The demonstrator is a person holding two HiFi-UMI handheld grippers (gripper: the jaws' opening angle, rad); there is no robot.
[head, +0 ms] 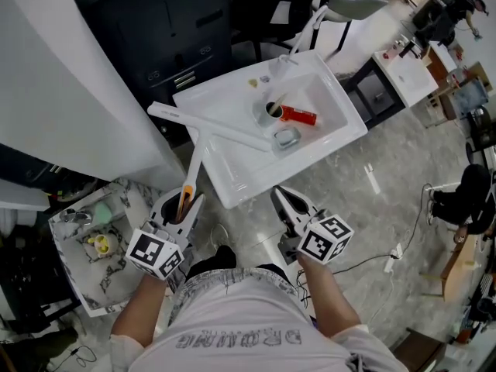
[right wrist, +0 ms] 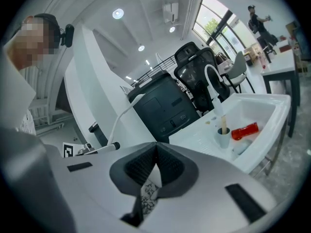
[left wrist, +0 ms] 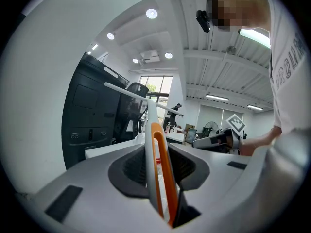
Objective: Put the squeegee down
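One squeegee (head: 195, 157), white with an orange strip along its handle, is pinched at the handle end by the left tool (head: 184, 200). In the left gripper view the handle (left wrist: 158, 164) stands upright between the pads, which press on it from both sides. The handle runs away from the person and crosses the near-left edge of the white sink (head: 232, 196). Its long white blade lies across above the sink's left end, from the left corner toward the basin's middle. Whether the blade touches the sink I cannot tell.

In the basin a small cup (head: 271, 112) with a stick in it stands near the middle. A red bottle (head: 298, 115) lies just beside it toward the right edge, and a small dish (head: 287, 138) sits close by on the near side. A curved faucet (head: 306, 29) rises at the far corner.

The right tool (head: 280, 196) is held just off the sink's near edge, well apart from the squeegee. Its jaws are pressed together with nothing between them (right wrist: 155, 152).

Left of the person stands a marble-patterned counter (head: 85, 285). A black cabinet (head: 170, 22) stands beyond the sink.
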